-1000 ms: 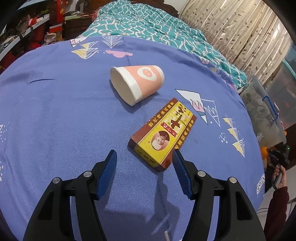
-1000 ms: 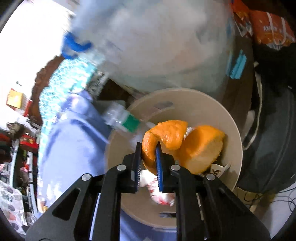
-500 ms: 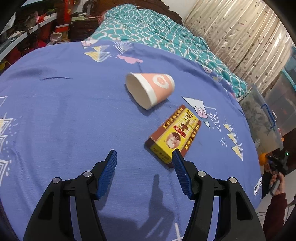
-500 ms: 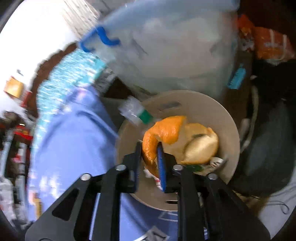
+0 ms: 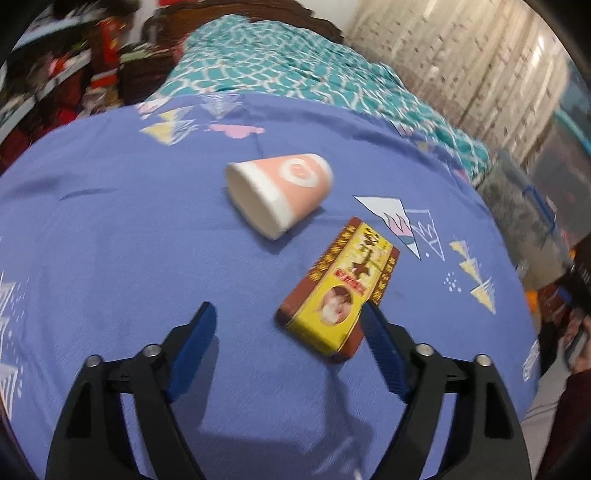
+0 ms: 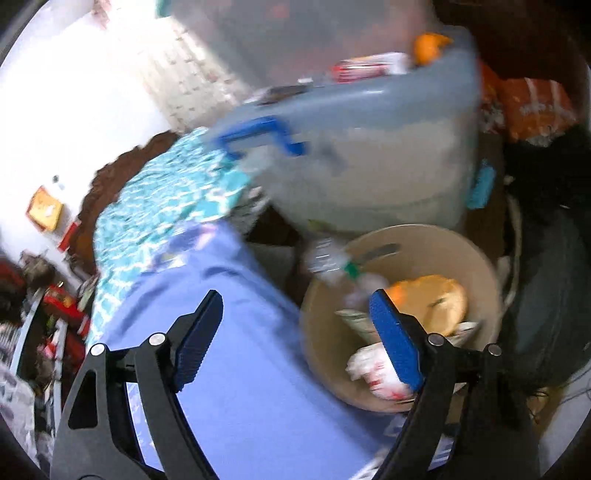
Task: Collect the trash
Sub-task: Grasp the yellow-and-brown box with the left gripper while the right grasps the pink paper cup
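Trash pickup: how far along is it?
Done: orange peel, a bottle and wrappers lie in the bin. In hand: nothing; the right gripper is open beside the bin, and the left gripper is open over the bed. Left: the cup on its side and the box just ahead of the left gripper.

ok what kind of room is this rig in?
Most likely a lived-in bedroom: a purple bedsheet with a teal quilt and wooden headboard behind, curtains, and a trash bin beside the bed.
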A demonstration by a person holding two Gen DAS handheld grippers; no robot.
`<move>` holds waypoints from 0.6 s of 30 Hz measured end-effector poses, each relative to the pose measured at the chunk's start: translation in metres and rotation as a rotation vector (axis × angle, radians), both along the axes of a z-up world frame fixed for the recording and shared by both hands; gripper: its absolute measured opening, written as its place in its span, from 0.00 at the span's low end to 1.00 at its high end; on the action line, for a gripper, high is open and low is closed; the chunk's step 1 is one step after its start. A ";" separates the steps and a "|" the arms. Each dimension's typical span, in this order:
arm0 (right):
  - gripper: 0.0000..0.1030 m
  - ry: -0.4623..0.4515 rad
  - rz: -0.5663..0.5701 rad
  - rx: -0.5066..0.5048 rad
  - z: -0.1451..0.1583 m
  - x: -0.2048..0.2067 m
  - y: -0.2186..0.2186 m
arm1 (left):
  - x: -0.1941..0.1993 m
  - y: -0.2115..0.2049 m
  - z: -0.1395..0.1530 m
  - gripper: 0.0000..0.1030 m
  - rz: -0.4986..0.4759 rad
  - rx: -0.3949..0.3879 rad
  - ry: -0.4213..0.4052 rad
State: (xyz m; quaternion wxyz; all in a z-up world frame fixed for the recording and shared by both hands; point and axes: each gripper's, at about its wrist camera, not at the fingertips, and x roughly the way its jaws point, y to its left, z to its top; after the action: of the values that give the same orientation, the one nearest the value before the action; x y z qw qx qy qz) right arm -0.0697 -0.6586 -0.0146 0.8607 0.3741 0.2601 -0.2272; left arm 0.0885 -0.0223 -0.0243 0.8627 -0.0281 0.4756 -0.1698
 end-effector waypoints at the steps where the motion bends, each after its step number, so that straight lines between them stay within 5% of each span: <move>1: 0.80 -0.003 0.027 0.001 0.004 0.006 0.010 | 0.004 -0.009 -0.003 0.82 -0.018 0.021 -0.008; 7: 0.80 0.035 0.272 0.005 0.008 0.068 0.095 | 0.016 -0.052 -0.022 0.84 -0.133 0.142 -0.038; 9: 0.80 0.057 0.354 0.015 0.004 0.091 0.126 | 0.016 -0.054 -0.030 0.71 -0.139 0.163 -0.036; 14: 0.80 0.101 0.586 0.030 -0.005 0.158 0.228 | 0.003 -0.016 -0.023 0.63 -0.094 0.094 -0.054; 18: 0.80 0.118 0.755 -0.022 0.000 0.210 0.318 | -0.006 0.054 -0.008 0.62 0.061 -0.029 -0.063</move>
State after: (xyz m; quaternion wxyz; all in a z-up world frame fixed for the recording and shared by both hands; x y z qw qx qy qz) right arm 0.1406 -0.3402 -0.0149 0.8712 0.2292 0.4263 0.0819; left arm 0.0826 0.0321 -0.0327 0.8815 -0.0497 0.4446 -0.1510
